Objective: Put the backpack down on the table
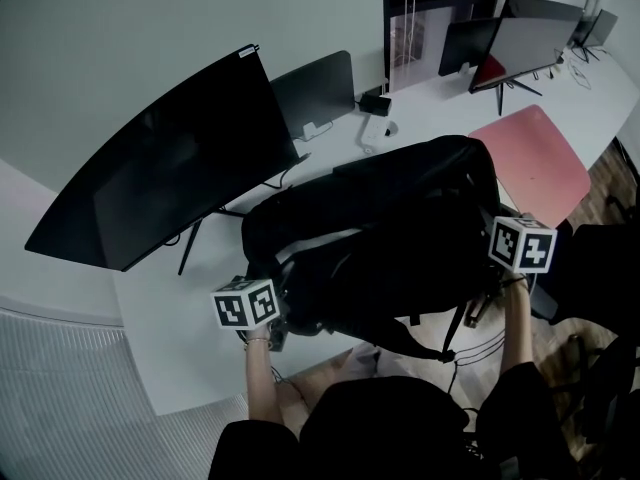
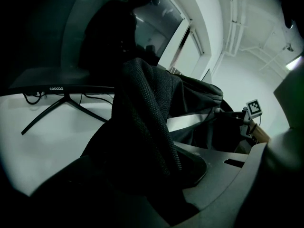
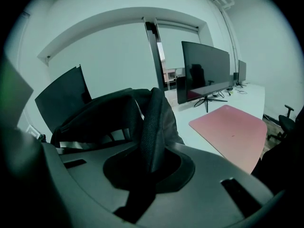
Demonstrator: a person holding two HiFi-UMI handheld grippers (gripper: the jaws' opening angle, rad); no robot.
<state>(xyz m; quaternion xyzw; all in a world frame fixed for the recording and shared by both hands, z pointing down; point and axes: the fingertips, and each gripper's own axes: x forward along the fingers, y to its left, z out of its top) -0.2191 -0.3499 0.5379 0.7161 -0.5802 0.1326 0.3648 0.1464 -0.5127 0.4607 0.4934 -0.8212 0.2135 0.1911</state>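
A black backpack (image 1: 390,218) hangs over the near part of the white table (image 1: 150,308), held between both grippers. My left gripper (image 1: 280,318) is at its lower left corner, shut on a black mesh shoulder strap (image 2: 147,122) that fills the gap between the jaws. At the bag's right side my right gripper (image 1: 503,280) is shut on the other padded strap (image 3: 154,122). The bag's body (image 3: 95,113) bulges behind that strap. I cannot tell whether the bag's bottom touches the table.
A large curved monitor (image 1: 160,168) stands on the table to the left, with a smaller screen (image 1: 315,88) behind the bag. A pink mat (image 1: 540,163) lies to the right. More monitors (image 1: 520,33) stand at the far right. Loose straps (image 1: 440,343) dangle over the table's near edge.
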